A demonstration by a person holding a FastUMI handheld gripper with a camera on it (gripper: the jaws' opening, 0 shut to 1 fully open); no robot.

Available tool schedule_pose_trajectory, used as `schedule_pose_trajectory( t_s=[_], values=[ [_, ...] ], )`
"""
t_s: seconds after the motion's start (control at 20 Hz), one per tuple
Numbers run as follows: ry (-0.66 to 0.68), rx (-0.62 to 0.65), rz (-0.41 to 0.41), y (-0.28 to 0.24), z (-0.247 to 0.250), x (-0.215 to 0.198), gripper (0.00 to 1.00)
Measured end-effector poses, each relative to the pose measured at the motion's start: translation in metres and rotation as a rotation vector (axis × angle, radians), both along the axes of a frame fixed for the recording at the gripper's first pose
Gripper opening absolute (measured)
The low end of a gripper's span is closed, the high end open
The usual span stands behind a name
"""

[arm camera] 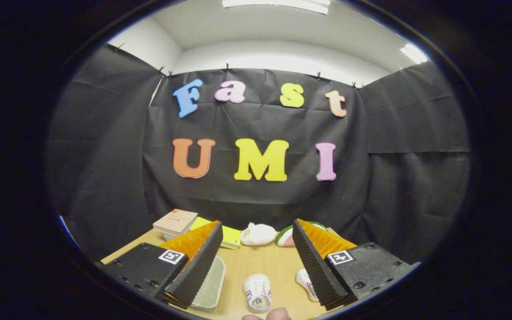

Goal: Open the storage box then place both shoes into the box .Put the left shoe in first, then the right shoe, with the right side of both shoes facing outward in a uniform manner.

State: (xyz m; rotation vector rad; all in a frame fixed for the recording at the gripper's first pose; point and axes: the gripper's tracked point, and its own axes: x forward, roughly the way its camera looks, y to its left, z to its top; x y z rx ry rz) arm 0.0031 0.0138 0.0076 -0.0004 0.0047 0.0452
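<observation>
Your gripper (256,253) hangs high above the wooden table (256,264) with its fingers spread wide and nothing between them, a stance that suits surveying the layout before committing. Down past the left finger sits the storage box (210,284), a pale translucent tub partly hidden, so whether it has a lid on I cannot tell. Two small white shoes lie toes-away between the fingers: one shoe (258,291) central, the other shoe (305,282) tucked against the right finger. Books (175,222) and soft toys (258,234) crowd the far edge, clear of your work.
</observation>
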Motion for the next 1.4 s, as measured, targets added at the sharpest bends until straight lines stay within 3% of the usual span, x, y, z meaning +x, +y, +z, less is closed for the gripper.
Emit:
schedule_pose_trajectory(
  t_s=[0.25,0.55,0.9,1.4],
  values=[
    [0.017,0.005,-0.019,-0.017,-0.003,-0.003,1.0],
    [0.107,0.03,0.043,-0.022,-0.032,-0.006,1.0],
    [0.409,0.188,0.312,0.015,-0.111,0.003,1.0],
    [0.773,0.263,0.679,0.071,-0.221,0.023,1.0]
  ],
)
